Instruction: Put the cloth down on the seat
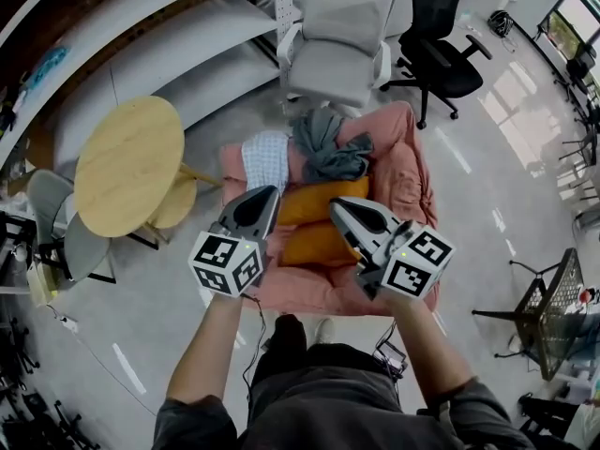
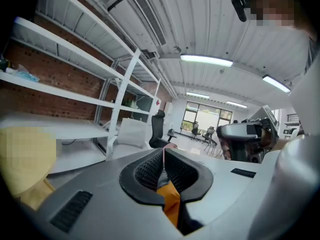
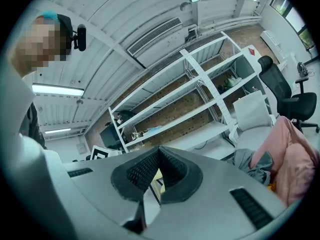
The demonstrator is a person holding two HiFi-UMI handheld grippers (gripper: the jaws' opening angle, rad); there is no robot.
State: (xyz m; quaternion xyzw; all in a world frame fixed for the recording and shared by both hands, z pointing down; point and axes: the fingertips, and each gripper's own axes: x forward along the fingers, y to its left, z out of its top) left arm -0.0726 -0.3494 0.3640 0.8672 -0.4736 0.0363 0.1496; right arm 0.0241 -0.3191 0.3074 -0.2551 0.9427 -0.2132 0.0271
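A grey cloth (image 1: 323, 143) lies crumpled at the back of the pink seat (image 1: 405, 172), beside a white checked cloth (image 1: 265, 157). Two orange cushions (image 1: 319, 221) rest in the seat's middle. My left gripper (image 1: 267, 195) hovers above the seat's left part, jaws shut with nothing held; its own view shows the pads meeting (image 2: 163, 151) with orange cushion behind them. My right gripper (image 1: 337, 206) hangs over the cushions, also shut and empty (image 3: 159, 148). From the right gripper view the grey cloth (image 3: 247, 161) and pink seat (image 3: 290, 154) appear at the right.
A round wooden table (image 1: 127, 162) stands left of the seat. A white office chair (image 1: 337, 40) and a black one (image 1: 441, 50) are behind it. White shelving (image 1: 141, 36) runs along the back left. A black wire stand (image 1: 553, 307) is at the right.
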